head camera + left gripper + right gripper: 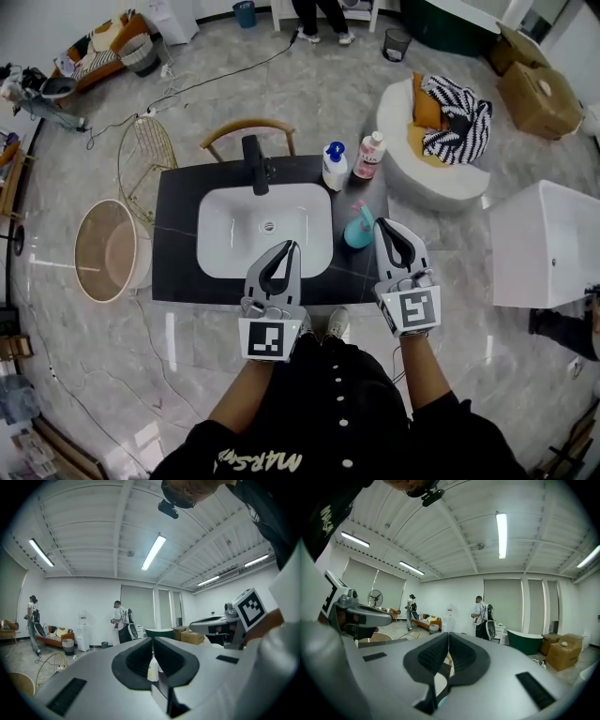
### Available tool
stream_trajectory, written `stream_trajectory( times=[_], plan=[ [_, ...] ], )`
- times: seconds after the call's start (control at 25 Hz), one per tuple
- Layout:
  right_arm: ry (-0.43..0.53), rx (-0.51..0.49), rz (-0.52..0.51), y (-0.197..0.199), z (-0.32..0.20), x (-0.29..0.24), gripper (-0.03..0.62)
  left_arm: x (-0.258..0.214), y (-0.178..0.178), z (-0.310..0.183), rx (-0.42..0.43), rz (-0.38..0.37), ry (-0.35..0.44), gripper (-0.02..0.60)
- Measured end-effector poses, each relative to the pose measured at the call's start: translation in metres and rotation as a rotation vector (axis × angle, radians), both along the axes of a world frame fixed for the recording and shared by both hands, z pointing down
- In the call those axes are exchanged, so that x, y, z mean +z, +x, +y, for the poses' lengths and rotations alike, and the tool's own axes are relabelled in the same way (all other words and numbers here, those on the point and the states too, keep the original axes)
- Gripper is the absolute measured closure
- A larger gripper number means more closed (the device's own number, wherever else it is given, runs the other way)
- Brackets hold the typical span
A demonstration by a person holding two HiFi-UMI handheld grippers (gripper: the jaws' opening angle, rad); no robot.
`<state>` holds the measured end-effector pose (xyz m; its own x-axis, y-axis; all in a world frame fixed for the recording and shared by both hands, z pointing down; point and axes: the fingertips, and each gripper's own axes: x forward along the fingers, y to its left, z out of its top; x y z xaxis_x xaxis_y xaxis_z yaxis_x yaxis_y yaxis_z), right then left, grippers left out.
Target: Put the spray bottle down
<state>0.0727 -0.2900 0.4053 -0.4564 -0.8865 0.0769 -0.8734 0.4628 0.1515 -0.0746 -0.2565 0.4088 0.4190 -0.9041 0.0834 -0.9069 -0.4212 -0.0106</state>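
Note:
The teal spray bottle (356, 229) stands upright on the black counter (178, 234), just right of the white sink (223, 217). My right gripper (382, 224) hovers beside it on the right, jaws shut and empty; whether the tip touches the bottle I cannot tell. My left gripper (292, 246) hangs over the sink's front edge, also shut with nothing in it. In the left gripper view the closed jaws (153, 640) point level across the room. The right gripper view shows its closed jaws (448, 634) pointing level too.
A black faucet (255, 164) rises behind the sink. A white bottle with a blue cap (334, 167) and a pink-capped bottle (368, 157) stand at the counter's back right. A wooden chair (247, 131), a round basket (108, 251) and a white box (544, 244) surround the counter.

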Motion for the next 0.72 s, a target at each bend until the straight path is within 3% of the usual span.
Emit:
stream_trajectory(
  times=[0.4, 0.72],
  plan=[
    [0.058, 0.010, -0.031, 0.008, 0.008, -0.045, 0.594, -0.045, -0.012, -0.016, -0.035, 0.020, 0.098, 0.560],
    [0.065, 0.044, -0.079, 0.023, 0.016, -0.052, 0.595, -0.047, -0.019, -0.020, -0.059, 0.000, 0.107, 0.560]
  ],
)
